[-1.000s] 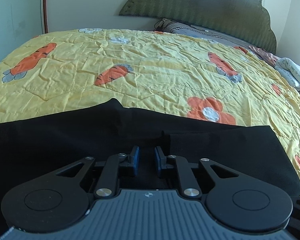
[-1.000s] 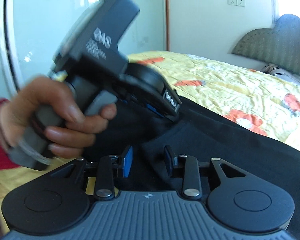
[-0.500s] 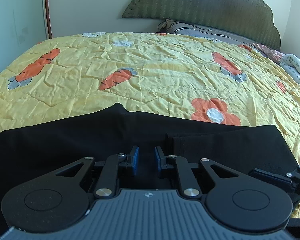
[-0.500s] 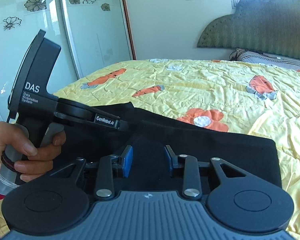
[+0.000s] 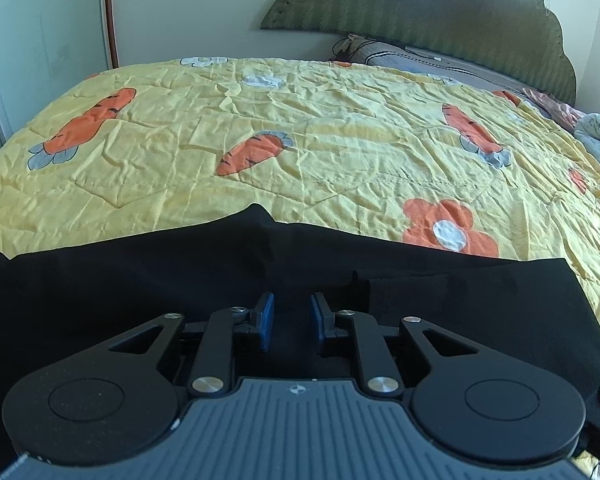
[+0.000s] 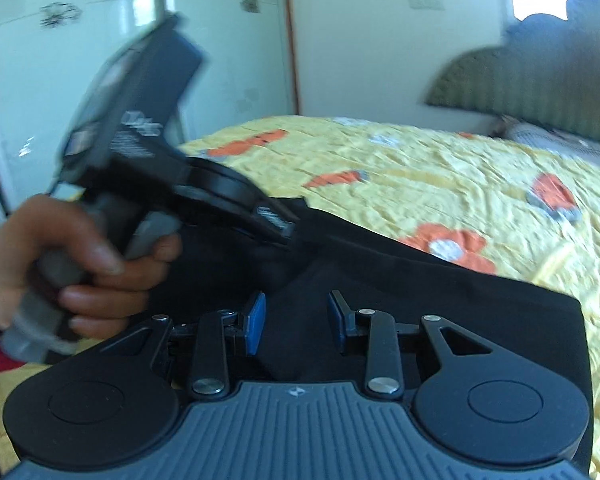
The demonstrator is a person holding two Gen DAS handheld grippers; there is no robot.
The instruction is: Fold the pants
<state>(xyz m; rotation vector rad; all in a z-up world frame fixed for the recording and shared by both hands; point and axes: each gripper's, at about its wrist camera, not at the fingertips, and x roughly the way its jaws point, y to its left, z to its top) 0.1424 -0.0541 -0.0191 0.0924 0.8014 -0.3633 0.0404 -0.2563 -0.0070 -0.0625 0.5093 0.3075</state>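
**Pants laid flat, both grippers poised over cloth – no grab yet**

Landmark = the black pants (image 5: 140,292), spread across the near edge of the yellow carrot-print quilt (image 5: 300,152).

Nearest: left gripper (image 5: 291,322) sits over the pants' mid section, jaws a little apart, blue pads (image 5: 266,320) clear, dark cloth below the gap & nothing pinched that I can see. Just beyond its tips a doubled layer w/ a visible hem edge lies on top of the pants, so 1 fold looks already made (my read).

Right gripper (image 6: 296,322) hangs over the pants nearer their right end, jaws apart, nothing clamped. Right-wrist view is blurred. Left of it, a hand (image 6: 72,268) holds the other tool, nose down at the pants' far edge.

Past the pants: bare quilt, then pillow and green headboard (image 5: 420,12).

Step, as I judge it: between folds, lining up for the next pick. Next move needs both tips lowered to 1 edge, pinching all layers together, then carrying across w/out dragging the bottom layer.
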